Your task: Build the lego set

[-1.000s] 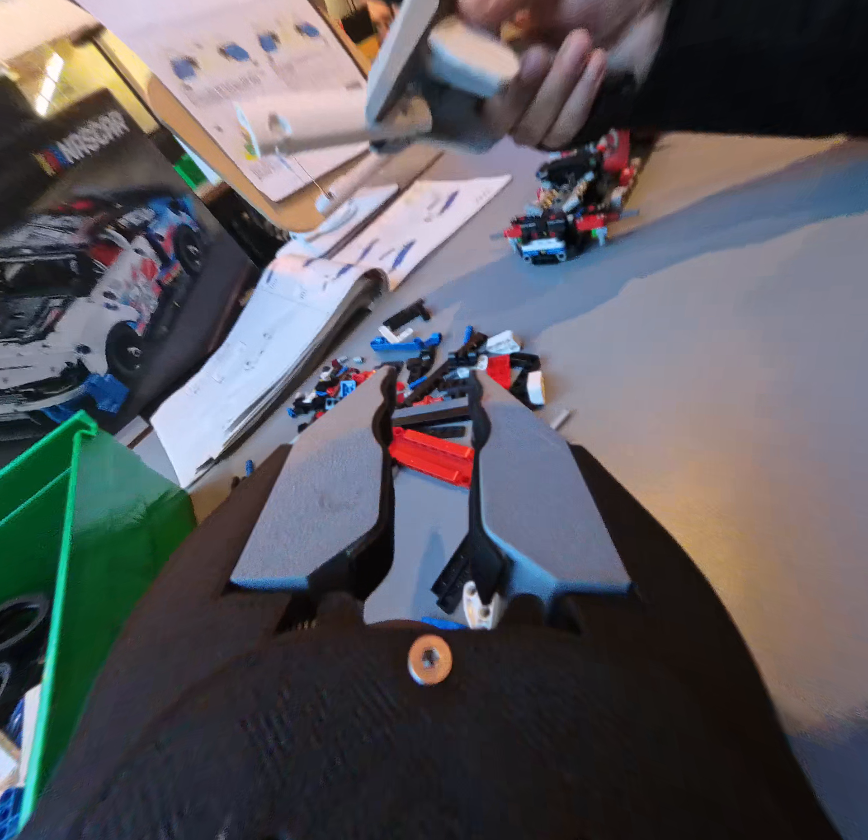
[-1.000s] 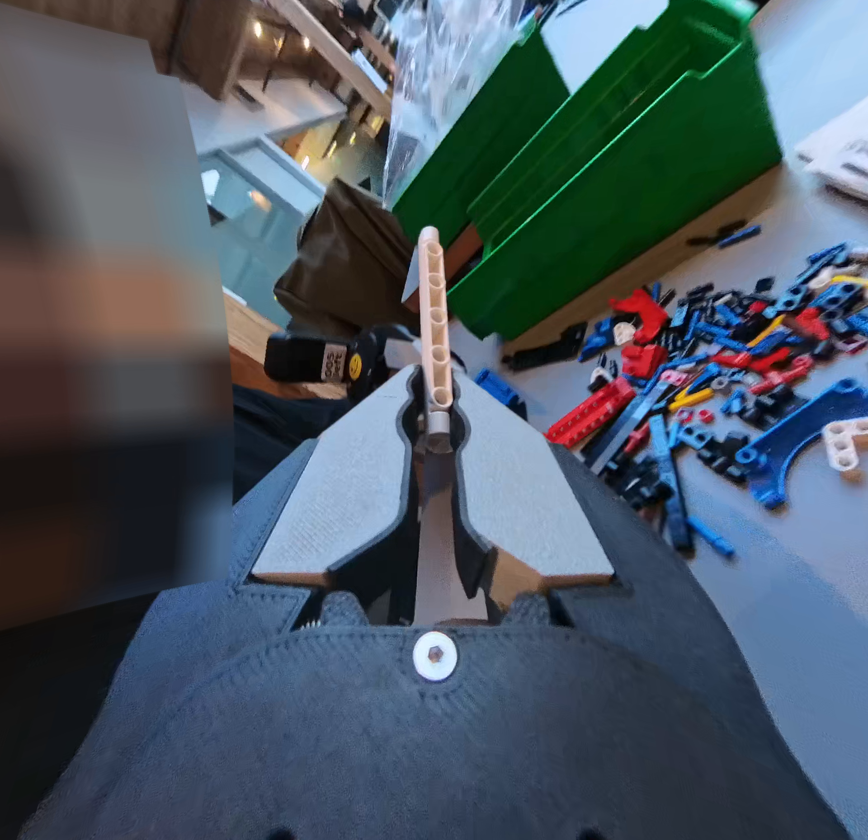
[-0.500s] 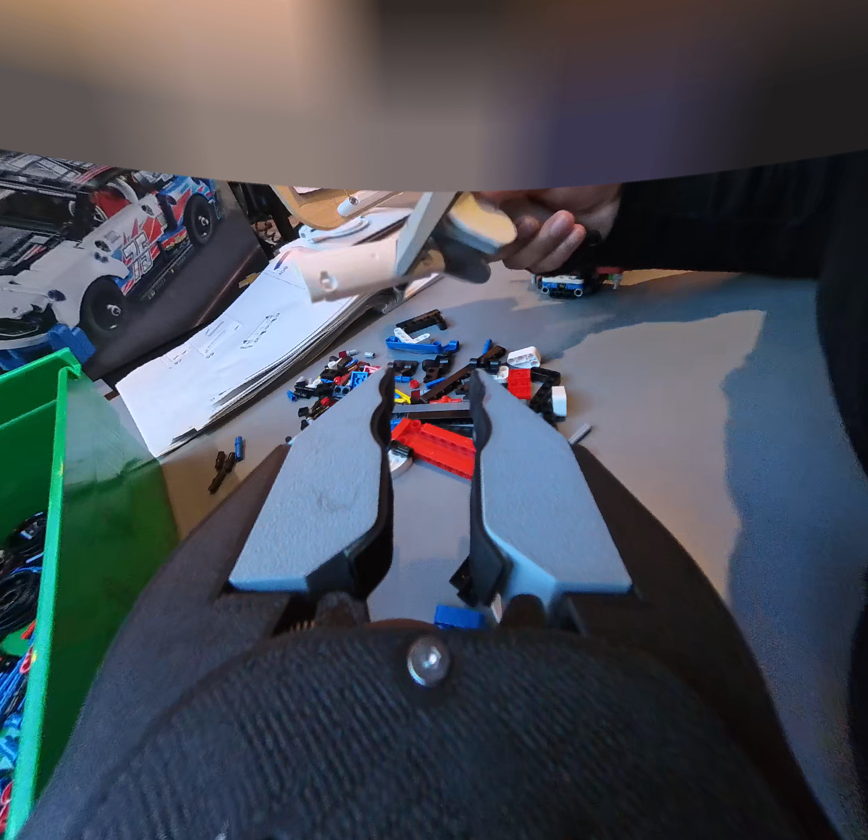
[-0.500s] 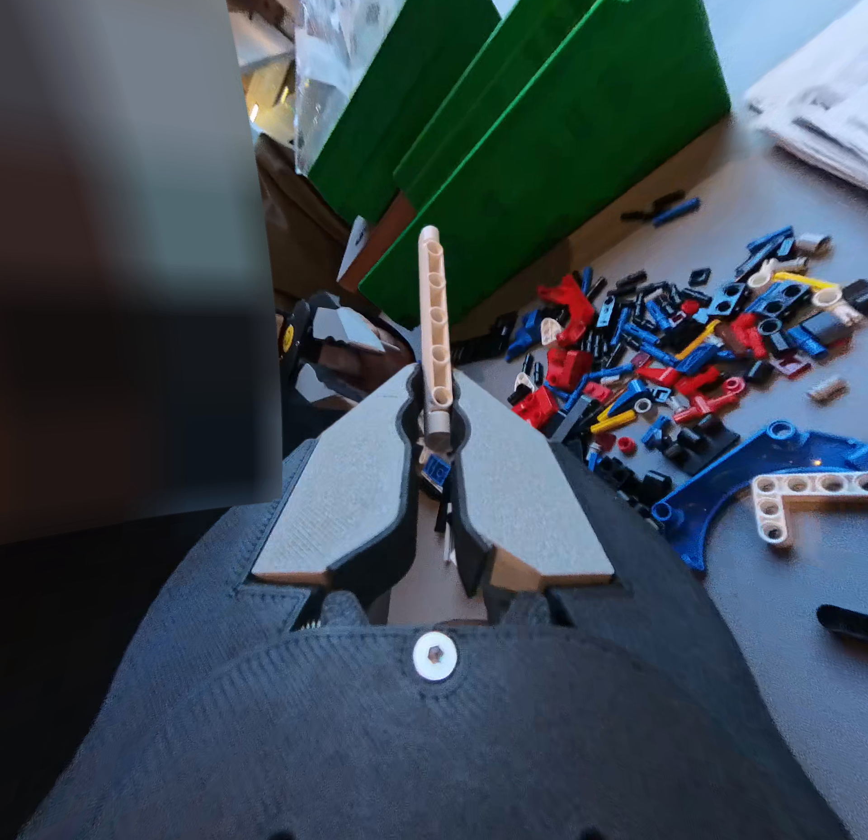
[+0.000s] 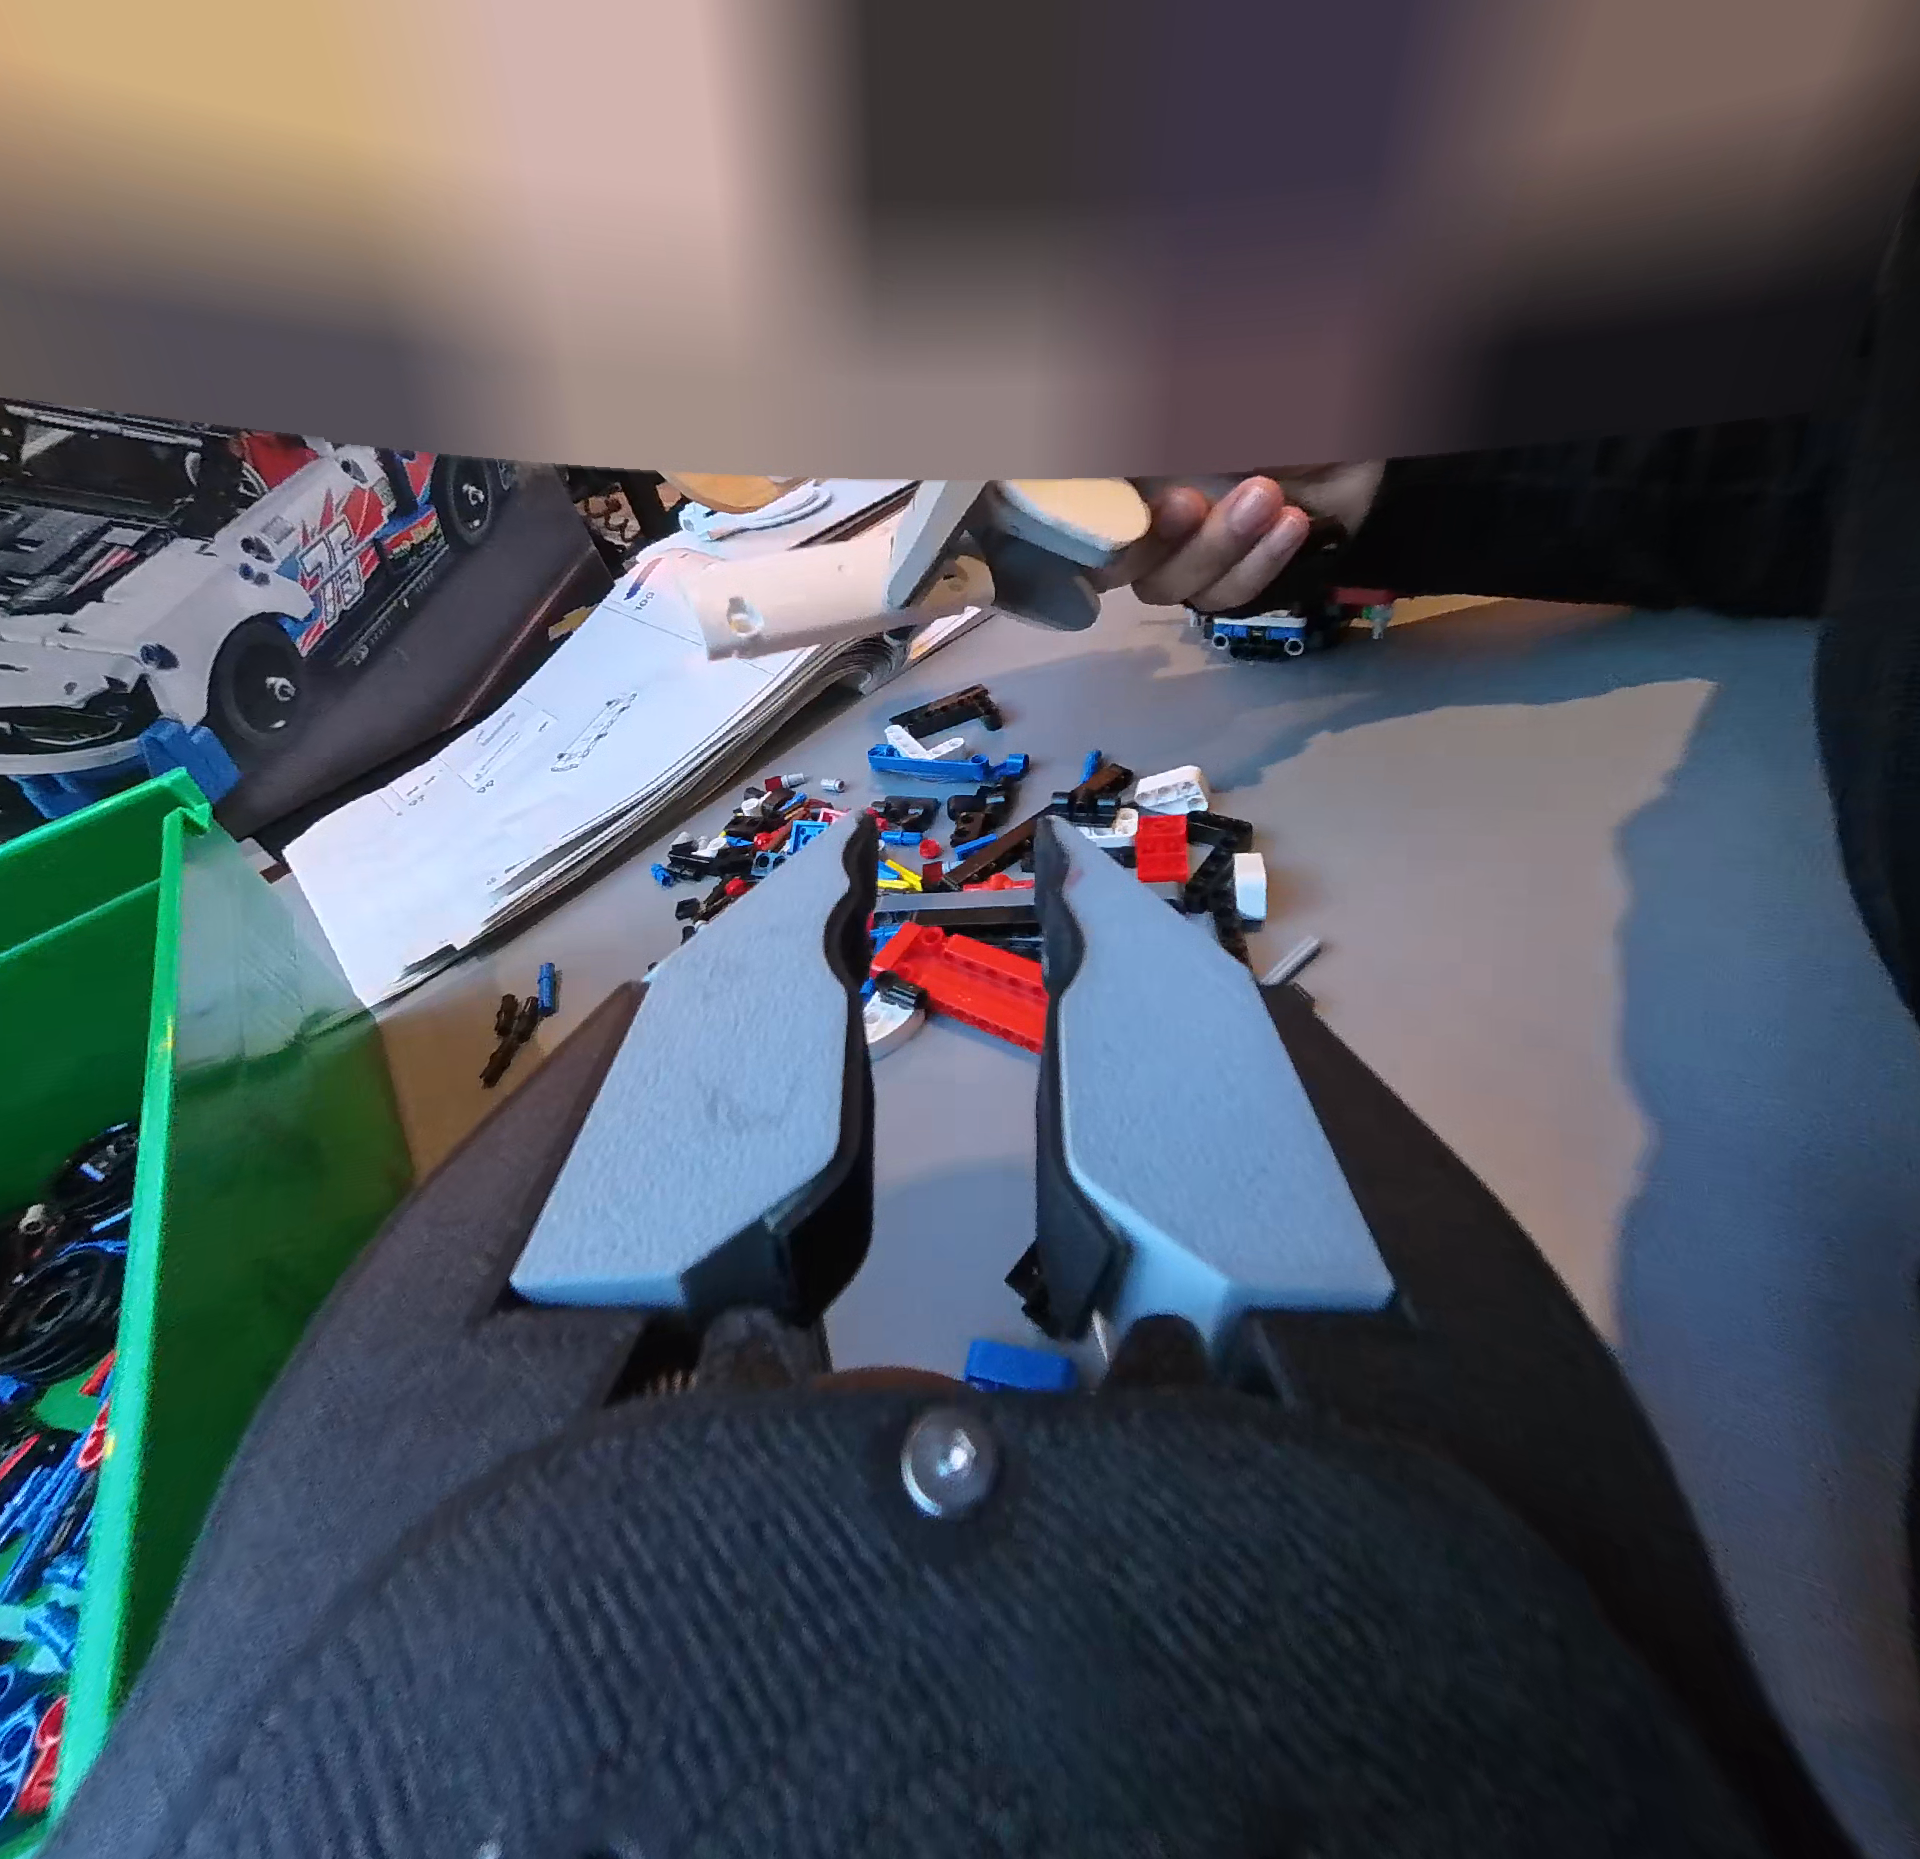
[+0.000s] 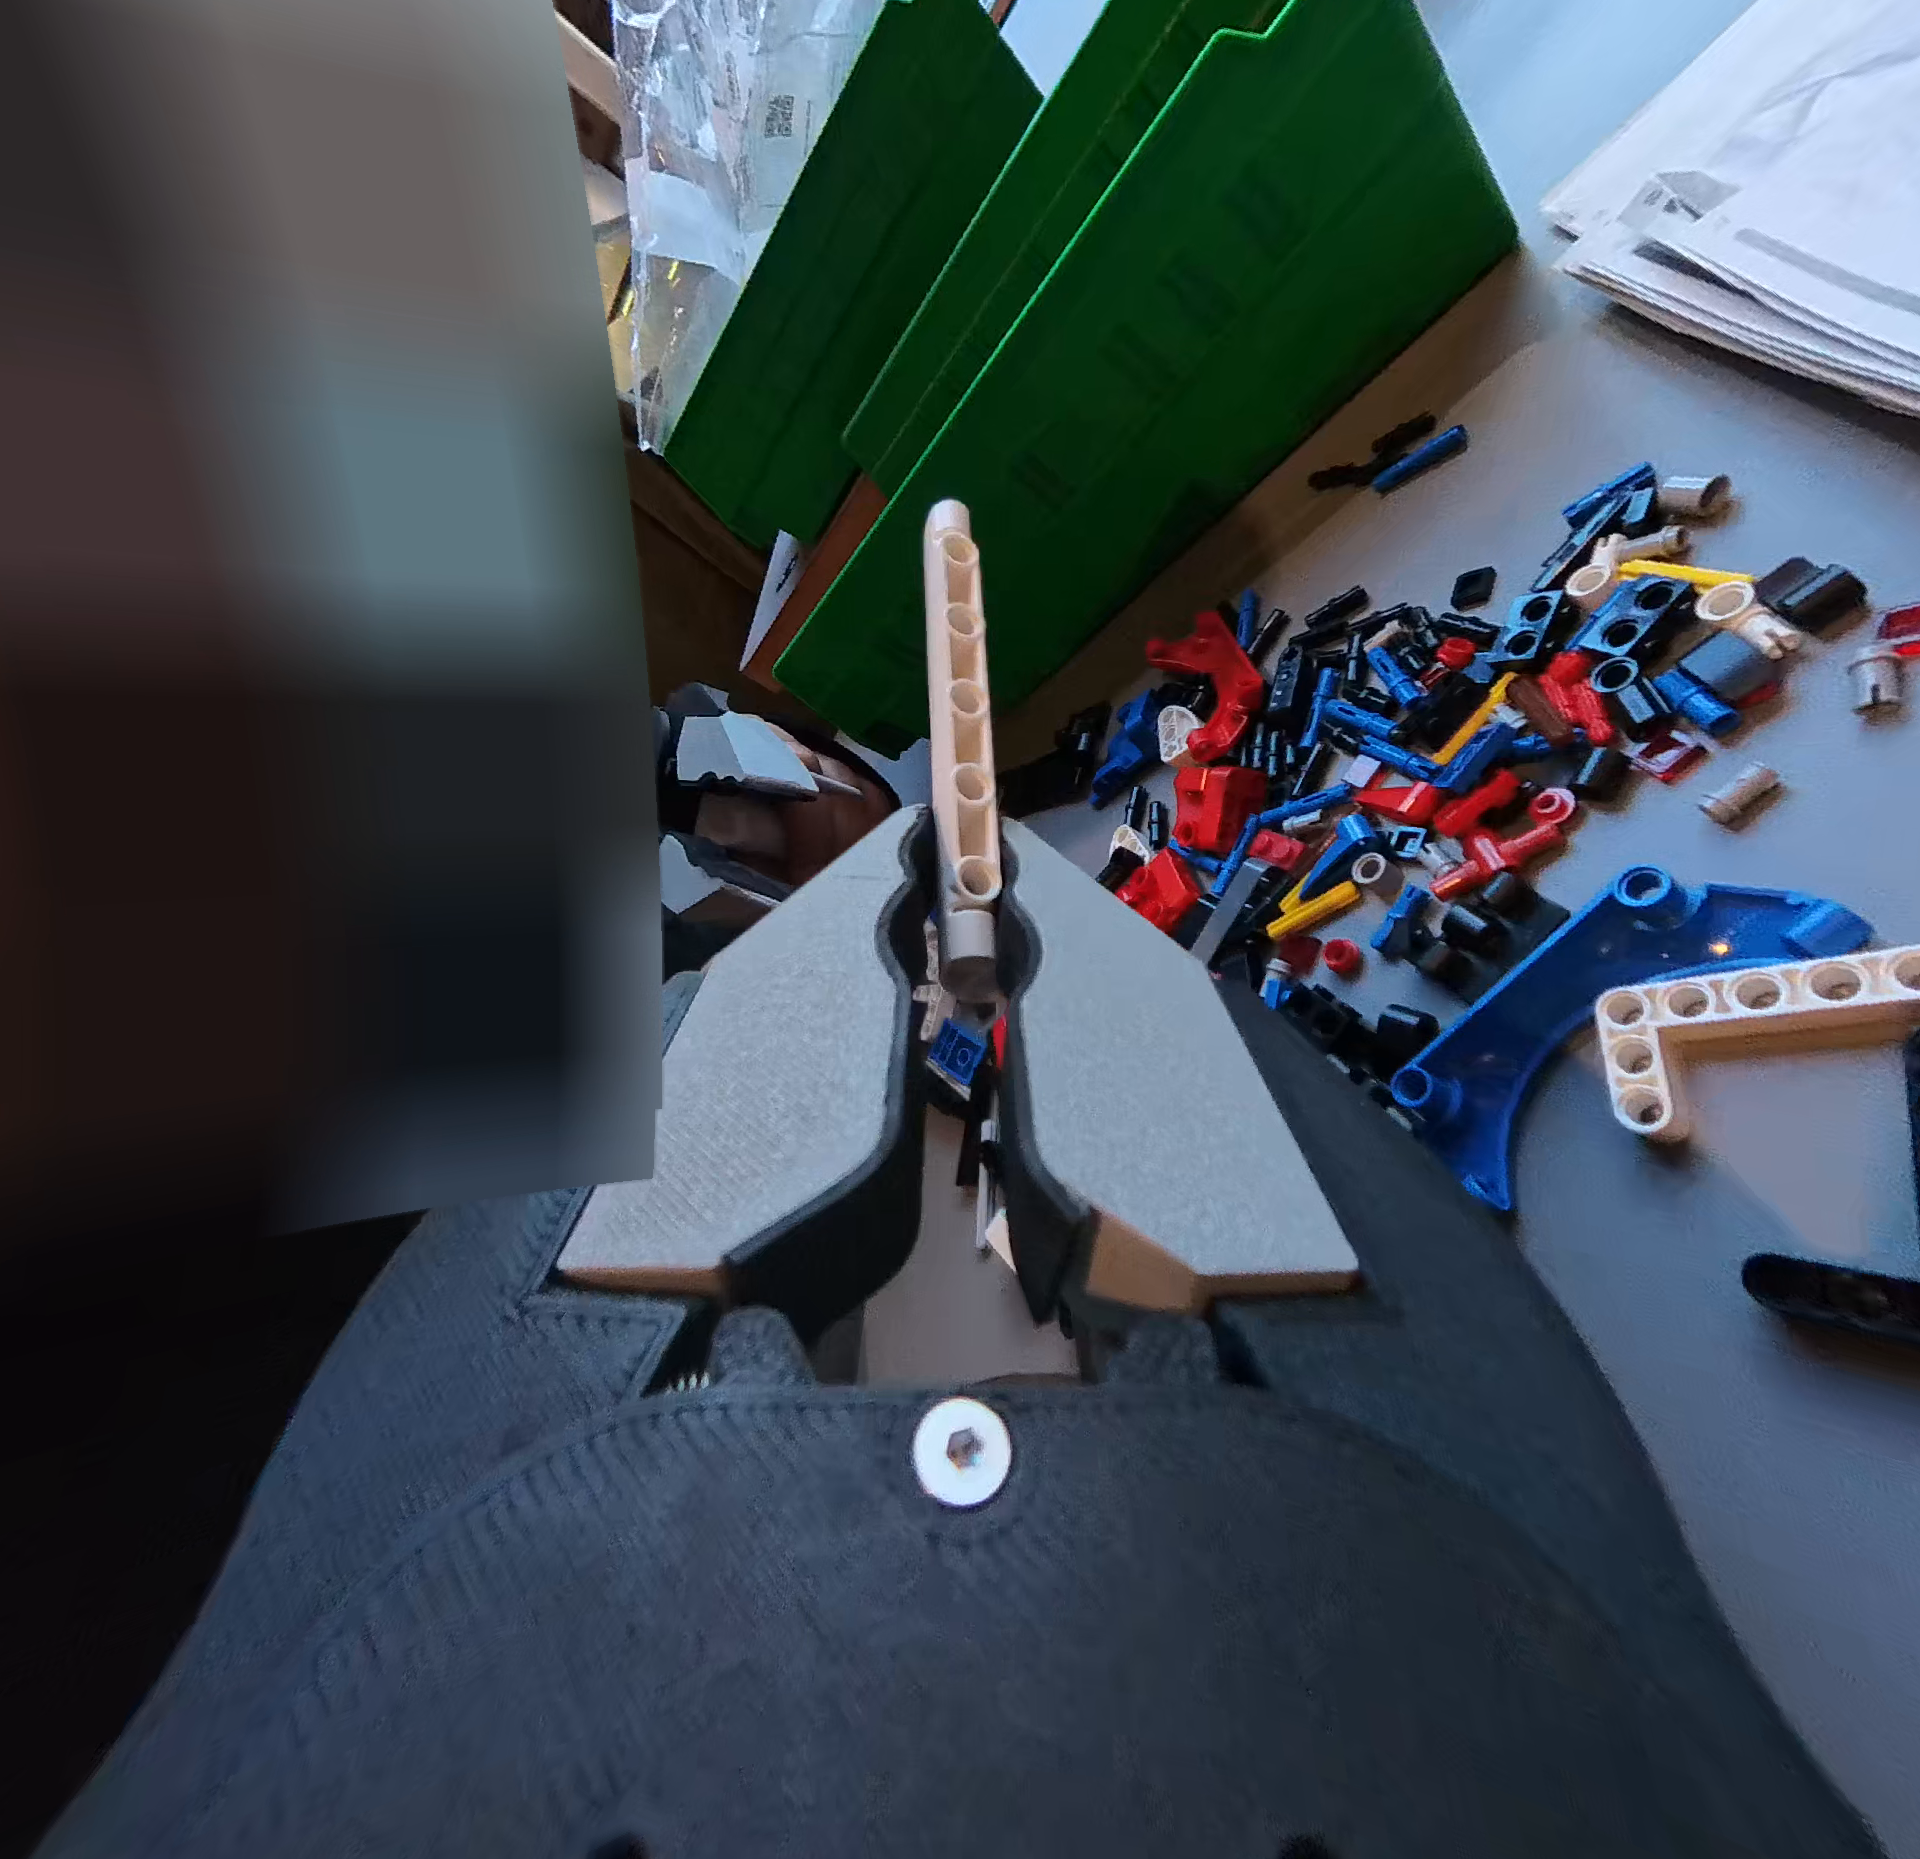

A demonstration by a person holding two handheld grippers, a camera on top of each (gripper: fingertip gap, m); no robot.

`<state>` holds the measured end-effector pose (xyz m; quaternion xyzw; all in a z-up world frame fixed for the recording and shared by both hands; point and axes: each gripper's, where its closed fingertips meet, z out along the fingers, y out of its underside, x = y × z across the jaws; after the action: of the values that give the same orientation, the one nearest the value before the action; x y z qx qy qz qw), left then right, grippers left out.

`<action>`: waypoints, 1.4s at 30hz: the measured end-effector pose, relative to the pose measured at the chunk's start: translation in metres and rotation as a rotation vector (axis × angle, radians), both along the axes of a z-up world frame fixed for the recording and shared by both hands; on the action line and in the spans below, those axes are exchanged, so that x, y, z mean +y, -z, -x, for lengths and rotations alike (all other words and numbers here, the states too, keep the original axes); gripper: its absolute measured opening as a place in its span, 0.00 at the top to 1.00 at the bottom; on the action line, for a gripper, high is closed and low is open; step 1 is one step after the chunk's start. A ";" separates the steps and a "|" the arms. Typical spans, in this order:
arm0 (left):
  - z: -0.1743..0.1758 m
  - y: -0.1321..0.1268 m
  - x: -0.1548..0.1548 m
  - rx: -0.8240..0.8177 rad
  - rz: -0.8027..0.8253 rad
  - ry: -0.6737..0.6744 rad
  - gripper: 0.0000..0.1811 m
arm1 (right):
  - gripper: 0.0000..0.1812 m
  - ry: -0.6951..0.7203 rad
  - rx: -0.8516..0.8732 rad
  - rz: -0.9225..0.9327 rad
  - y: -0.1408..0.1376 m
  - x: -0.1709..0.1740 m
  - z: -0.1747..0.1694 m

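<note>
Grey table (image 5: 1455,978): only right wrist view shows the right gripper (image 6: 961,879) clamping a white beam (image 6: 961,708).

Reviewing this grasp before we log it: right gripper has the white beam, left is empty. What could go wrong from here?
1. The right gripper pinches the white beam only at its bottom end; most of it sticks out, so it may pivot or slip when pressed onto anything.
2. The left gripper hangs open right over the loose pile of pieces; lowering could scatter them.
</note>
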<state>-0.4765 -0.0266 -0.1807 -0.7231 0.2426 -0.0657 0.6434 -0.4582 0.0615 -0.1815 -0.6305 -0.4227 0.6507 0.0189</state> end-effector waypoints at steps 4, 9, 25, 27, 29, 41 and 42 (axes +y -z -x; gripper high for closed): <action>0.002 -0.001 0.001 -0.024 0.004 -0.001 0.86 | 0.96 0.009 0.003 -0.026 0.003 0.001 0.003; 0.005 -0.002 0.001 -0.047 0.004 -0.005 0.86 | 0.96 -0.002 0.004 -0.008 0.008 -0.004 0.006; 0.004 -0.001 0.002 -0.031 0.008 -0.006 0.86 | 0.96 -0.014 0.016 -0.101 0.008 -0.008 0.006; 0.004 0.000 0.002 -0.028 0.010 -0.007 0.87 | 0.96 -0.020 0.027 -0.134 0.007 -0.009 0.005; 0.004 0.000 0.002 -0.024 0.007 -0.009 0.87 | 0.96 -0.037 0.054 -0.149 0.003 -0.012 0.004; 0.008 0.000 0.002 -0.025 0.009 -0.020 0.87 | 0.96 -0.061 0.137 -0.666 0.011 -0.020 0.002; 0.008 0.000 0.002 -0.026 0.008 -0.020 0.87 | 0.96 -0.062 0.148 -0.749 0.013 -0.020 0.002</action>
<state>-0.4844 -0.0244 -0.1802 -0.7272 0.2270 -0.0695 0.6441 -0.4602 0.0413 -0.1941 -0.5183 -0.6475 0.4952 0.2586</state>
